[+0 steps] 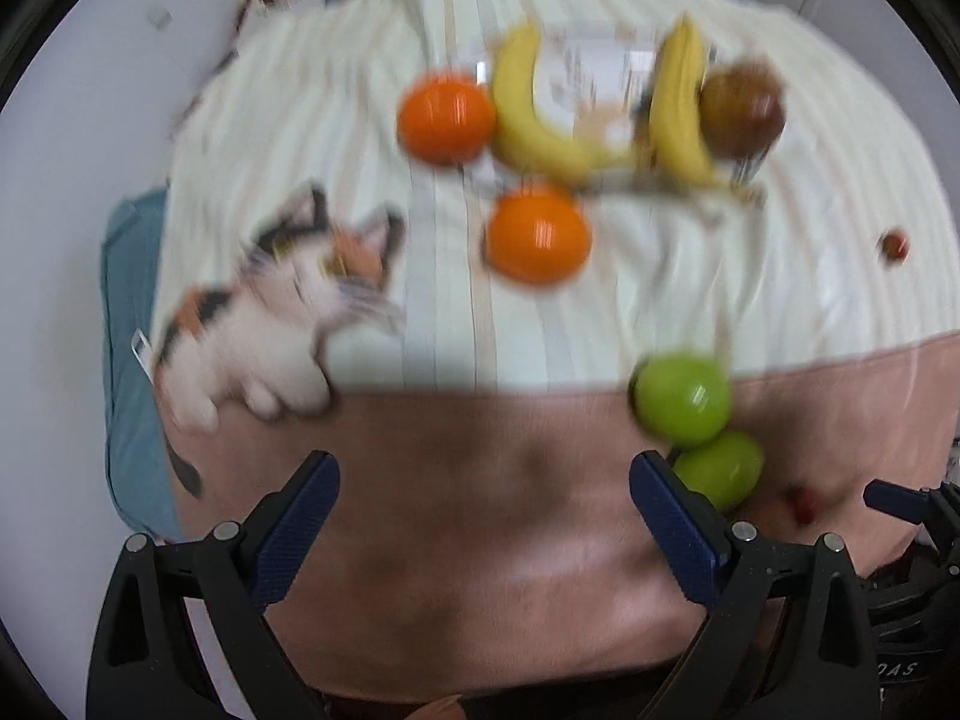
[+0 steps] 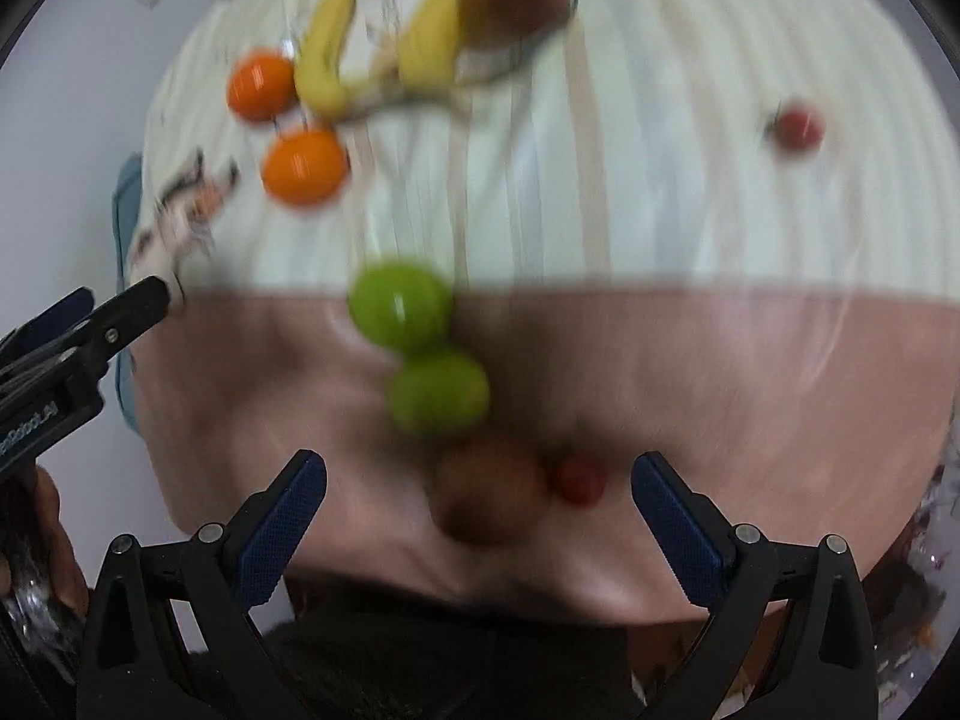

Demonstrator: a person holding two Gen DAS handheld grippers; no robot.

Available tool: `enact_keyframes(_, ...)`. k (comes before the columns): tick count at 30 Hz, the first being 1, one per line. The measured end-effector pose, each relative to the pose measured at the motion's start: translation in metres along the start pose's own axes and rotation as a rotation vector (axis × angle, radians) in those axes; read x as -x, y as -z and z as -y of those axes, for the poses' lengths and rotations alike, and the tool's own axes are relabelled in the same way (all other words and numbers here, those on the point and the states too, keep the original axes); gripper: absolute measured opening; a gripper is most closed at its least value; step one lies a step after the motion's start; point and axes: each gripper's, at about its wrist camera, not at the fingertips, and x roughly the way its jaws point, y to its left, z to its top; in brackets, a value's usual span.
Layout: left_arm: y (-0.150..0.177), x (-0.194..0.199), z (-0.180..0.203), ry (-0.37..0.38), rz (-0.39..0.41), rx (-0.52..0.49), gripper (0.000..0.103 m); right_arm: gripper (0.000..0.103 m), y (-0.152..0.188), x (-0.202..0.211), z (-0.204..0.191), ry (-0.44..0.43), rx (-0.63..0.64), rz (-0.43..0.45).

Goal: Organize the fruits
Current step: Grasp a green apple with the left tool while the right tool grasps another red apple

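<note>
Fruits lie scattered on a striped cloth with a pink border (image 1: pixel 480 480). Two oranges (image 1: pixel 447 119) (image 1: pixel 537 234) sit near two bananas (image 1: pixel 528 120) (image 1: pixel 681 102) and a brown fruit (image 1: pixel 744 108) at the far side. Two green apples (image 1: pixel 684 399) (image 1: pixel 720 468) touch each other on the pink border. In the right wrist view a brownish-pink fruit (image 2: pixel 489 495) and a small red fruit (image 2: pixel 579 477) lie just ahead of my open right gripper (image 2: pixel 478 498). Another small red fruit (image 2: pixel 798 126) lies far right. My left gripper (image 1: pixel 483 498) is open and empty. Both views are motion-blurred.
The cloth carries a calico cat print (image 1: pixel 288 312) at the left. A blue cushion edge (image 1: pixel 129 360) shows beneath the cloth on the left, with a pale floor beyond. The left gripper's body (image 2: pixel 60 354) shows at the left of the right wrist view.
</note>
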Motion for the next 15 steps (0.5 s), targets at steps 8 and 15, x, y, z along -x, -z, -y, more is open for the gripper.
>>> enact_keyframes(8, 0.004, -0.034, 0.005, 0.054, -0.098, 0.011, 0.099, 0.101, 0.014, -0.058, 0.001, 0.073, 0.022, -0.018)
enact_keyframes(15, -0.024, -0.048, 0.035, 0.148, -0.127, 0.005, 0.099, 0.095, 0.025, -0.065, -0.013, 0.135, 0.124, 0.033)
